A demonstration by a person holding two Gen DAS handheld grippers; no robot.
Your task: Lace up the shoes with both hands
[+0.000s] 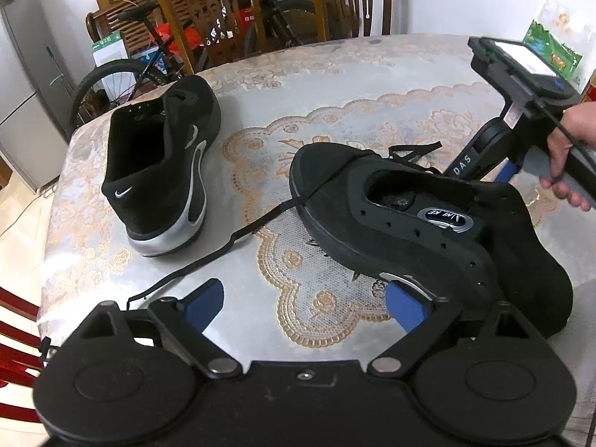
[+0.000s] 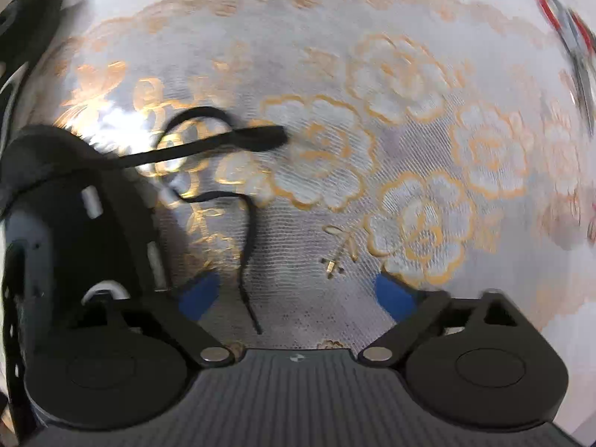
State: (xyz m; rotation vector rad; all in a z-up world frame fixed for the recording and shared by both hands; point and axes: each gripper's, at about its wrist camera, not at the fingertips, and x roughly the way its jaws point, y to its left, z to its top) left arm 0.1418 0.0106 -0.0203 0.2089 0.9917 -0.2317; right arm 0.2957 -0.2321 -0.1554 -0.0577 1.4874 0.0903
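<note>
**Unlaced shoe mid-table, both grippers empty**

The near shoe point(image 1: 428, 223) lies tilted at mid-table, its lace point(image 1: 238, 236) trailing toward the near left edge. The second shoe point(image 1: 164, 164) stands upright near the far left edge — seen by the left wrist view only. The right wrist view is blurred; it alone shows the lace's looped free end point(image 2: 246, 246) on the tablecloth point(image 2: 409, 149). Left gripper point(image 1: 305, 307): jaws wide, one finger beside the shoe's sole, contact unclear. Right gripper point(image 2: 298, 294): jaws apart, lace tip between, unclamped.

Even indoor light, fisheye bend in both views.
We record the left wrist view sharp, with a soft sheen on the tablecloth point(image 1: 372, 85); the right wrist view motion-blurred, with white glare beside the lace point(image 2: 208, 145) and smeared, curved edges.
</note>
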